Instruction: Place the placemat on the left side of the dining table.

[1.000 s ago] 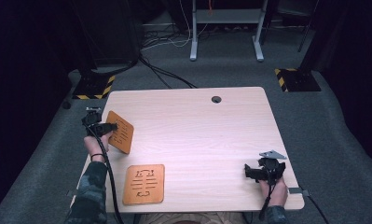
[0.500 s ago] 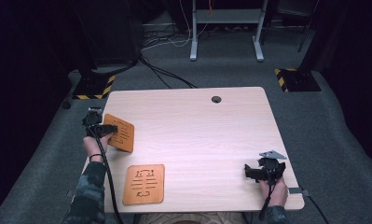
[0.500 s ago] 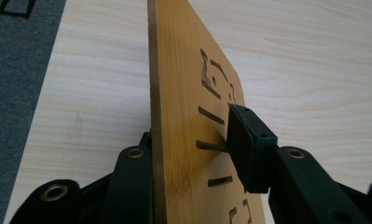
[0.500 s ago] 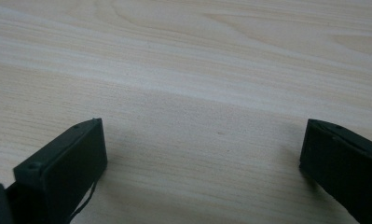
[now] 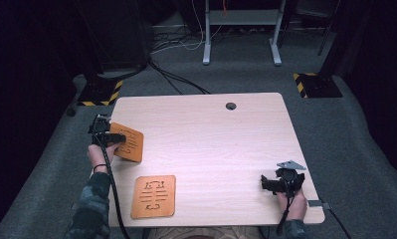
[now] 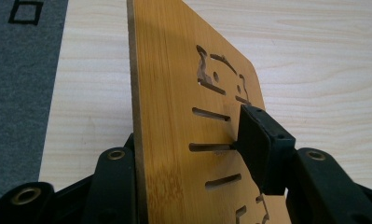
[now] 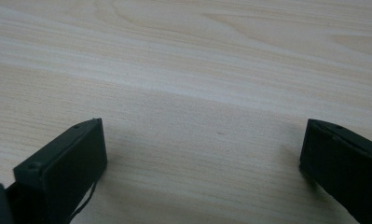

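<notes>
Left gripper clamps the wooden coaster tilted on edge; right gripper gapes empty.

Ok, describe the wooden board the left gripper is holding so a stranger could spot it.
Look at the table's left edge. The left gripper clamps a board there, tilted up off the surface. Its twin lies flat nearer the front edge, untouched.
</notes>
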Tool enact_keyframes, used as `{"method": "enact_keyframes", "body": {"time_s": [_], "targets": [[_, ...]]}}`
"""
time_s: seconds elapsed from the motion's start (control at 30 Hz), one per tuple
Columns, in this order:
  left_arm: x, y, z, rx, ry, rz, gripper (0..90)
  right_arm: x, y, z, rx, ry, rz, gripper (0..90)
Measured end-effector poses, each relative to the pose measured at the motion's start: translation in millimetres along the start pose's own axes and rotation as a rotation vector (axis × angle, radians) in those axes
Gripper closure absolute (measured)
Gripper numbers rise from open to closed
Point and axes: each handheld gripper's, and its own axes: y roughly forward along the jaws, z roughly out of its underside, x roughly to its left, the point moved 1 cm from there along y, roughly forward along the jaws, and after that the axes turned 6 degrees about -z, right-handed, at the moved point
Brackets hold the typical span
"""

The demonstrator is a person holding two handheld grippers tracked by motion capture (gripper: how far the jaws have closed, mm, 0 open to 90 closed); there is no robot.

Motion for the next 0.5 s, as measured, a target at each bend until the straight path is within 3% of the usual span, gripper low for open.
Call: {"method": "enact_keyframes", "body": {"time_s": [0.07,0.4,0.5], "targets": [[0.8,2.0,-0.4,0.008,0.017,-0.001,50.4,0.0,0.0,0.0,0.0,0.0,0.0,0.0],[5.3,9.5,4.1,0.024,0.008,0.016,43.3,0.2,0.2,-0.3,0.0,-0.001,-0.001,0.0],[4.7,10.8,4.4,0.035,0.03,0.011,40.8,0.2,0.2,-0.3,0.0,-0.001,-0.001,0.0]]}}
